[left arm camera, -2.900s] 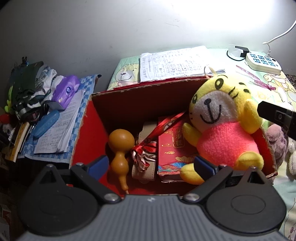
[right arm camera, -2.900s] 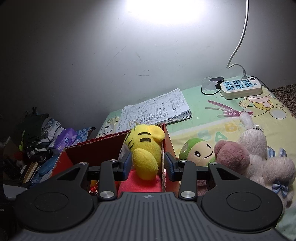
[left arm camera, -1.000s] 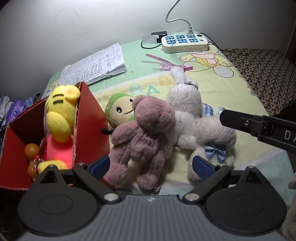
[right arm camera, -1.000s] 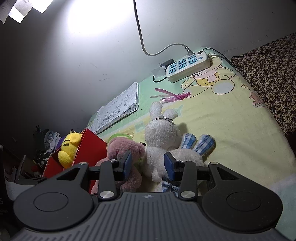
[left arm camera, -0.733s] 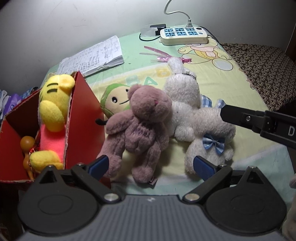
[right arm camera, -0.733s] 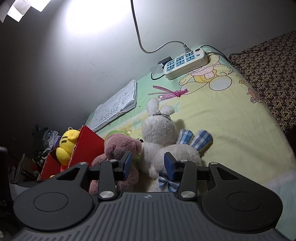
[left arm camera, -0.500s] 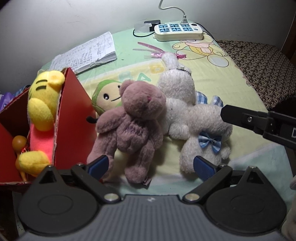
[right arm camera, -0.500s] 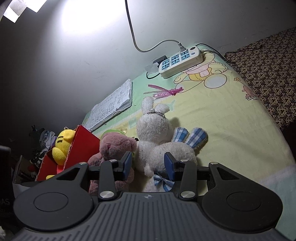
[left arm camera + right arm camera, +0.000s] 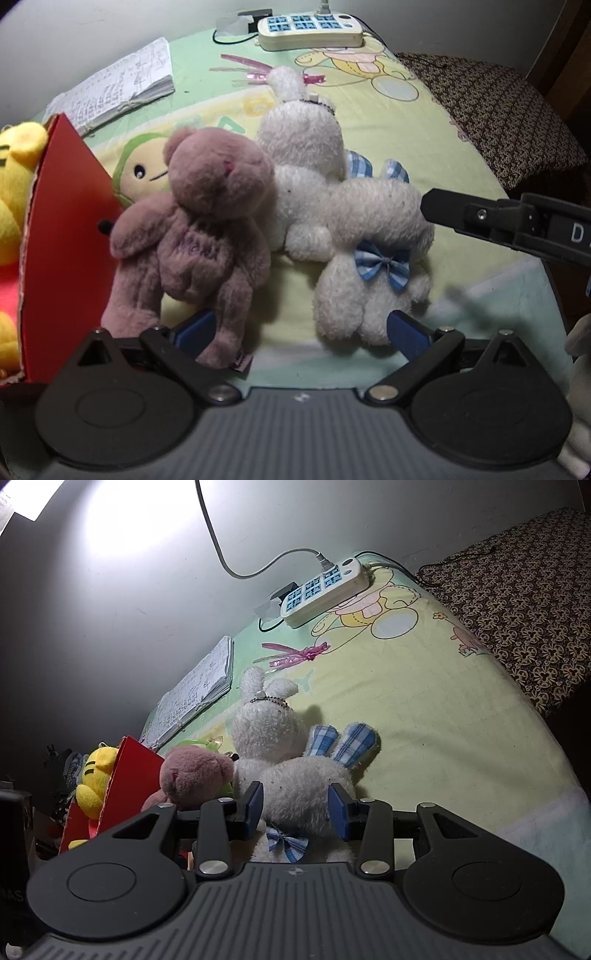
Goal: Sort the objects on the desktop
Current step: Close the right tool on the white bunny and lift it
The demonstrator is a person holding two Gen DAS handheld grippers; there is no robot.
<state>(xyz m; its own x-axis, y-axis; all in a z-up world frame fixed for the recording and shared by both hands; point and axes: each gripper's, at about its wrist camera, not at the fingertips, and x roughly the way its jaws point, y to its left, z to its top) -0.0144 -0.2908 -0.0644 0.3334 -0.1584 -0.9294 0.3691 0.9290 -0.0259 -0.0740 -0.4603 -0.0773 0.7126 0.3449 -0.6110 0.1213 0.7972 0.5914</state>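
Because the soft toys are being put away, the right gripper (image 9: 295,806) is held open with the white bunny (image 9: 303,786) between its jaws, not squeezed yet. The left gripper (image 9: 295,328) is kept wide open just before the pink bear (image 9: 199,236), beside the red box (image 9: 66,221).

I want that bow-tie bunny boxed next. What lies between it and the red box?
The pink bear lies between the white bunny with the blue bow and the red box, against the box wall. A second white bunny also touches it.
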